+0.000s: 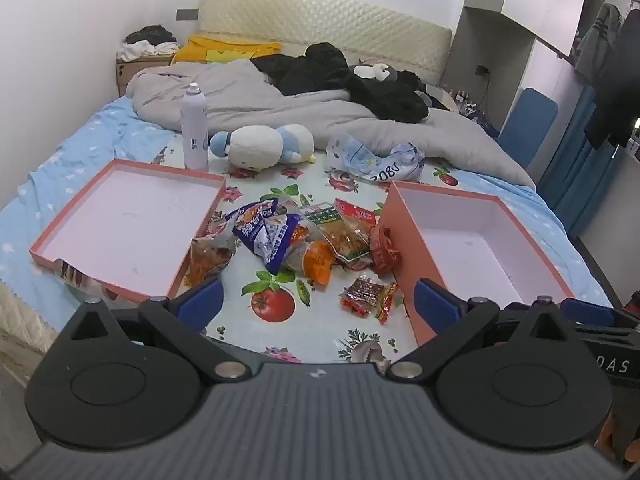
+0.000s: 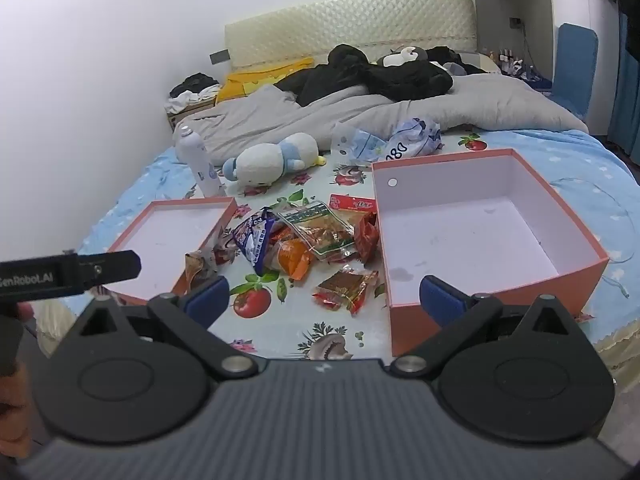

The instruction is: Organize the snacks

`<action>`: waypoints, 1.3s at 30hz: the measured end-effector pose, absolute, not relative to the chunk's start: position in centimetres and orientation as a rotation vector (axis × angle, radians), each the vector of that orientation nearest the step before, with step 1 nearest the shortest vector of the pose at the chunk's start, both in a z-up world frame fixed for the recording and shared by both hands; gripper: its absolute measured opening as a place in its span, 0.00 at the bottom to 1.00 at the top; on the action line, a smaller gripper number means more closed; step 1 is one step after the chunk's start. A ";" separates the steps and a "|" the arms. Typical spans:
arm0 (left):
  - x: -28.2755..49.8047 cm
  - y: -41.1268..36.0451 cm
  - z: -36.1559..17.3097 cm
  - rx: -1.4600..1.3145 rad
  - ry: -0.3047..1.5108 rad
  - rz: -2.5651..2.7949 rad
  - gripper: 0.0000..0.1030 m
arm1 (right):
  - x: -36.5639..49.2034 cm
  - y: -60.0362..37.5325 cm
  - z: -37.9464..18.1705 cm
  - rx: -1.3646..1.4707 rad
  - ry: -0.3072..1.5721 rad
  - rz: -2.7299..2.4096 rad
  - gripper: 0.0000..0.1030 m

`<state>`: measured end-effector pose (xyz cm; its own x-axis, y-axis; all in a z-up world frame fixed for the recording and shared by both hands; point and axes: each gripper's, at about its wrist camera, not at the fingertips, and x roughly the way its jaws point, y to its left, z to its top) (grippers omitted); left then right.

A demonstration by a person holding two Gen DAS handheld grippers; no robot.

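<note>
A heap of snack packets [image 1: 296,236] [image 2: 304,236] lies on a fruit-patterned cloth [image 1: 276,332] on the bed, between two salmon-pink cartons. The shallow lid [image 1: 124,224] [image 2: 168,232] is on the left, the deeper box [image 1: 472,240] [image 2: 480,224] on the right; both are empty. A small red packet [image 1: 366,296] [image 2: 346,286] lies apart, nearest me. My left gripper [image 1: 318,304] hangs open above the cloth's near edge, short of the heap, nothing between its blue pads. My right gripper [image 2: 326,298] is likewise open and empty, just before the red packet.
Behind the heap lie a white-and-blue plush toy [image 1: 264,146], a white spray bottle [image 1: 194,128] standing upright and a crumpled plastic bag [image 1: 376,160]. A grey quilt [image 1: 280,108] and black clothes [image 1: 344,76] fill the bed's far half. A blue chair [image 1: 528,120] stands at right.
</note>
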<state>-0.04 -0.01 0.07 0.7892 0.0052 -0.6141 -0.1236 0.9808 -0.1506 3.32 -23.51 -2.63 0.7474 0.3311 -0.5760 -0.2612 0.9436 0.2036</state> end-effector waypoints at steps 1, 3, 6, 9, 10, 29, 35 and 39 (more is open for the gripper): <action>-0.1 -0.1 0.1 -0.186 0.653 0.072 1.00 | 3.4 -23.7 -2.7 0.116 0.655 0.325 1.00; -0.2 0.0 0.2 -0.201 0.642 0.067 1.00 | 3.5 -24.2 -2.8 0.118 0.659 0.323 1.00; -0.6 -0.2 0.8 -0.193 0.638 0.060 1.00 | 3.1 -23.5 -2.6 0.081 0.653 0.316 1.00; -1.1 -0.3 1.1 -0.190 0.641 0.053 1.00 | 2.6 -22.9 -2.7 0.080 0.659 0.316 1.00; -1.0 -0.8 0.8 -0.181 0.642 0.061 1.00 | 2.9 -23.7 -2.6 0.102 0.671 0.315 1.00; -0.1 0.3 0.5 -0.210 0.650 0.038 1.00 | 2.7 -23.3 -2.7 0.096 0.642 0.301 1.00; -0.5 0.2 0.8 -0.202 0.641 0.031 1.00 | 2.4 -23.6 -2.3 0.105 0.630 0.309 1.00; -0.8 0.2 1.2 -0.199 0.627 0.027 1.00 | 2.4 -23.9 -2.1 0.120 0.633 0.308 1.00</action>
<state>-0.84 0.25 1.24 0.8103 -0.0356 -0.5850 -0.0848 0.9805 -0.1771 2.37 -23.88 -2.10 0.7629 0.3187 -0.5626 -0.2461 0.9477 0.2032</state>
